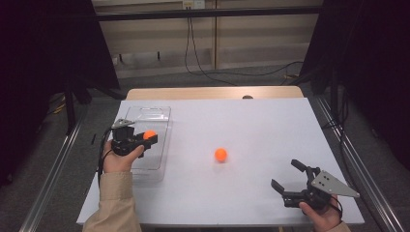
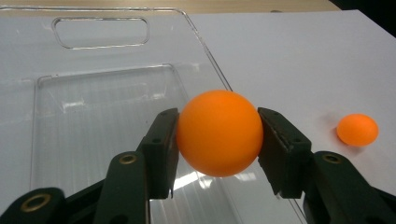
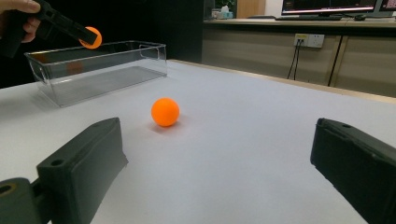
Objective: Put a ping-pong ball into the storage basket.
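Note:
My left gripper [image 1: 149, 137] is shut on an orange ball [image 1: 149, 135] and holds it above the clear plastic bin [image 1: 145, 116] at the table's left. In the left gripper view the ball [image 2: 218, 133] is pressed between both pads over the bin [image 2: 84, 121]. A second orange ball [image 1: 221, 154] lies on the white table near the middle; it also shows in the left gripper view [image 2: 357, 129] and the right gripper view [image 3: 165, 112]. My right gripper [image 1: 289, 176] stands open near the front right edge, nothing between its jaws, pointing toward that ball. The held ball [image 3: 91, 38] shows far off above the bin [image 3: 98, 70].
The white table top [image 1: 270, 125] stretches between the bin and the right gripper. A wooden strip runs along the far edge [image 1: 212, 93]. Metal rails [image 1: 53, 169] flank the table, and cables [image 1: 198, 58] lie on the floor behind.

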Available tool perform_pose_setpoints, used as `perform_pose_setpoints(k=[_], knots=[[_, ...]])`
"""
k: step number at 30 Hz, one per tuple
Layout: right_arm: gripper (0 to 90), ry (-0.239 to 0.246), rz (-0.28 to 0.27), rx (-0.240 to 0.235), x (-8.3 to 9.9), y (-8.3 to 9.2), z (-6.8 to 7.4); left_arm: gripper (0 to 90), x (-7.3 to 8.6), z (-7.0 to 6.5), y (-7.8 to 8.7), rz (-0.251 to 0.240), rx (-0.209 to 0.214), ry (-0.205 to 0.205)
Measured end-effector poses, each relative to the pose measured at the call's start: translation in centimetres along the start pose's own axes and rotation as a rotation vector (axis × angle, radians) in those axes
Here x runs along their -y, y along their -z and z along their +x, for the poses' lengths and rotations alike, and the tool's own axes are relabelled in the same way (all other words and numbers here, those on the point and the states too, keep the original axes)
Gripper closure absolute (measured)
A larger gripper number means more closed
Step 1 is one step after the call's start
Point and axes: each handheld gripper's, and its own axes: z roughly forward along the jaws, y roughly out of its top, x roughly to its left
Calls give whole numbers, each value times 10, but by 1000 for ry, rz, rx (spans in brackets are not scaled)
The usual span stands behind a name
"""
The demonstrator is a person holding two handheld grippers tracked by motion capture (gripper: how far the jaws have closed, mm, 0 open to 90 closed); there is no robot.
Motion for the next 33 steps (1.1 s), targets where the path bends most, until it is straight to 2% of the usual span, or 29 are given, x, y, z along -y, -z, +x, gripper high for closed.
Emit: perform_pose_setpoints(k=[19,33], knots=[[22,-2,1,1,0,0,0,505,3,4,-5,2,-42,1],[22,-5,0,1,0,0,0,498,5,5,-7,9,-56,-4]])
